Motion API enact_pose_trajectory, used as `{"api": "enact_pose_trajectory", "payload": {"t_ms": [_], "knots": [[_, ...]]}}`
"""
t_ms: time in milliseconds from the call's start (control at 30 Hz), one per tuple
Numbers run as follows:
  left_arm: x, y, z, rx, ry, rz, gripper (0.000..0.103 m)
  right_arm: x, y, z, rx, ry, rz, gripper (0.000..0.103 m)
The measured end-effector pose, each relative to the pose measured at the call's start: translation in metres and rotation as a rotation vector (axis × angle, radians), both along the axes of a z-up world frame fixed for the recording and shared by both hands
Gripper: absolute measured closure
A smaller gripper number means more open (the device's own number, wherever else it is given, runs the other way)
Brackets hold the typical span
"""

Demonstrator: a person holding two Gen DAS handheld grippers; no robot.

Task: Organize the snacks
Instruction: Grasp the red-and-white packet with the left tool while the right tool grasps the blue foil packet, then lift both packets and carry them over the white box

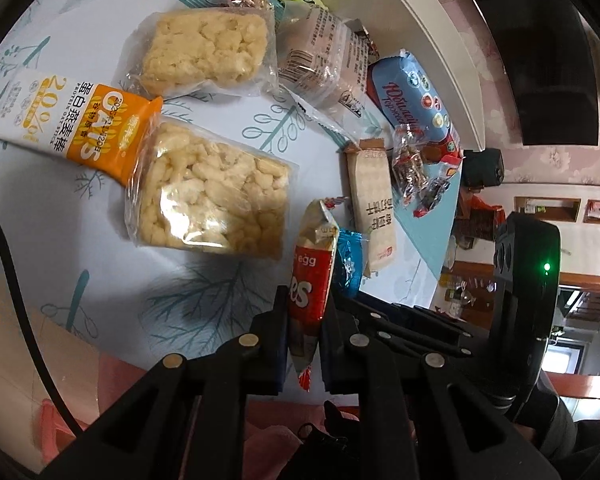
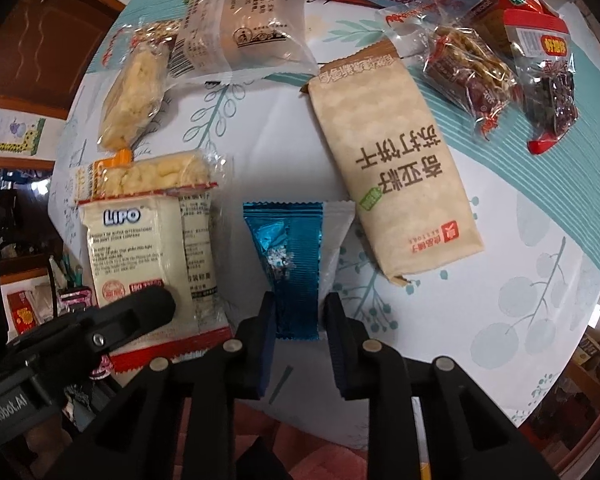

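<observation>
At 6 o'clock in the left wrist view, the left gripper [image 1: 304,320] is clamped shut on a red-and-cream Lipo egg-biscuit packet [image 1: 312,276], lifted over the patterned tablecloth [image 1: 112,280]. At 6 o'clock in the right view, the right gripper [image 2: 300,320] is closed on a blue foil packet [image 2: 290,256]; a beige cracker pack [image 2: 396,168] lies at 1 o'clock.

Both wrist views close, angled down at table [image 1: 112,280], sharing beige cracker packet [image 2: 396,184]

Black plastic left gripper [image 1: 305,322], silver pivot rivets, blue-faced pads, right gripper [image 2: 300,316] alike, white lettering on its neighbour
</observation>
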State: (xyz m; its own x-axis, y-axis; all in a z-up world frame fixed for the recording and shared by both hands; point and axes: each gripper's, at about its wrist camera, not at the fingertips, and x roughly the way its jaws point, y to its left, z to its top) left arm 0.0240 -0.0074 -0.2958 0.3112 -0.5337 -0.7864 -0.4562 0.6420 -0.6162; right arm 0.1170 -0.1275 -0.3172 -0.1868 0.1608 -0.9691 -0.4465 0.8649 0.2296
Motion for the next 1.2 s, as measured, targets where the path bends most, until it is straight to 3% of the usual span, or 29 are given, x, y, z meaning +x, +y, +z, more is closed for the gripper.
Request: {"api": "enact_pose_trajectory", "payload": {"t_ms": [367,633,1200], "knots": [[0.000,-0.010,0.046,0.077,-0.109,0.029,0.092,0.009,-0.027,0.041,0.112,-0.055,0.005,0.080],[0.019,-0.022,0.097,0.162,-0.213,-0.001,0.092,0.019,-0.042,0.090,0.184,-0.196,0.004,0.080],[0.113,-0.029,0.187,0.285,-0.397,-0.125,0.092,0.082,-0.067,0.160,0.278,-0.435,-0.161,0.080]]}}
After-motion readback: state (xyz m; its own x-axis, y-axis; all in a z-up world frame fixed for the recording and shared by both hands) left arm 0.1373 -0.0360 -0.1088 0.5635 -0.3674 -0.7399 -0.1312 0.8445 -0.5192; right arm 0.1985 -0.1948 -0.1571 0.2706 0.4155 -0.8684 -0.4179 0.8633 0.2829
